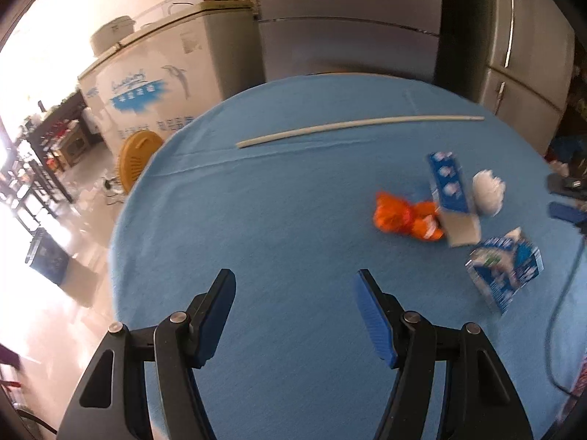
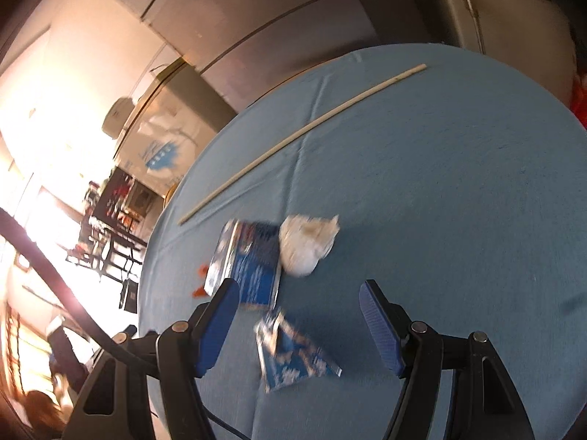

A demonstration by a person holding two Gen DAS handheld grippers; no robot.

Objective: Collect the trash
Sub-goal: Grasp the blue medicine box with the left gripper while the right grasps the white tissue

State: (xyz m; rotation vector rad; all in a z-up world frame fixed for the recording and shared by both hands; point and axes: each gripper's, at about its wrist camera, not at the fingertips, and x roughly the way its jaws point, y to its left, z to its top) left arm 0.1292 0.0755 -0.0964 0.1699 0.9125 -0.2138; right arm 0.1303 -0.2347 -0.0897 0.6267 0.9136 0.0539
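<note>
Your left gripper [image 1: 295,286] hangs wide and empty over bare cloth [image 1: 275,201], trash off right; your right gripper [image 2: 299,297], equally spread, empty, straddles the near wrapper [image 2: 293,359], ready to pinch it.

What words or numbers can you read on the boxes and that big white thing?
None can be read for sure.
Freezer: blue script, a dolphin picture and rows of blue characters, all too blurred to read.
Upright blue carton: white marks, blurred.
Flattened blue carton: print too blurred.
Orange wrapper: no print legible.
Blue crate on the floor: markings too small.
</note>
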